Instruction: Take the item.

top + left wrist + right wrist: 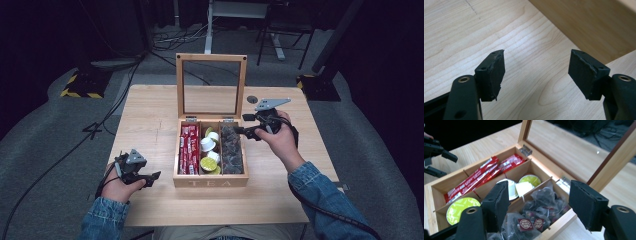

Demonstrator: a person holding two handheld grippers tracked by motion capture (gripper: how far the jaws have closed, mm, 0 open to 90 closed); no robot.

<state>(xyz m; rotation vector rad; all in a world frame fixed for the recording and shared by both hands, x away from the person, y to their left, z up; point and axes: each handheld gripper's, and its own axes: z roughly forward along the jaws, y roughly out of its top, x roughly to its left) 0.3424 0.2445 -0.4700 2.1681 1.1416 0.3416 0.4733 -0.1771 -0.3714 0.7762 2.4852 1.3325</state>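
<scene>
A wooden tea box [210, 182] stands mid-table with its glass lid [180, 85] raised upright. It holds red sachets [189, 147] on the left, white and green-lidded capsules [210, 150] in the middle, and dark tea bags [231, 150] on the right. My right gripper [240, 125] hovers at the box's far right corner. It is open, and in the right gripper view its jaws [539, 197] frame the tea bags [534, 220] without touching them. My left gripper [152, 179] rests low by the box's front left corner, open and empty [536, 70], facing the box wall [586, 22].
The light wooden table [150, 115] has bare room left, right and in front of the box. A small round grommet [252, 99] sits behind the right gripper. Cables and a yellow-black striped base [80, 90] lie on the grey floor beyond.
</scene>
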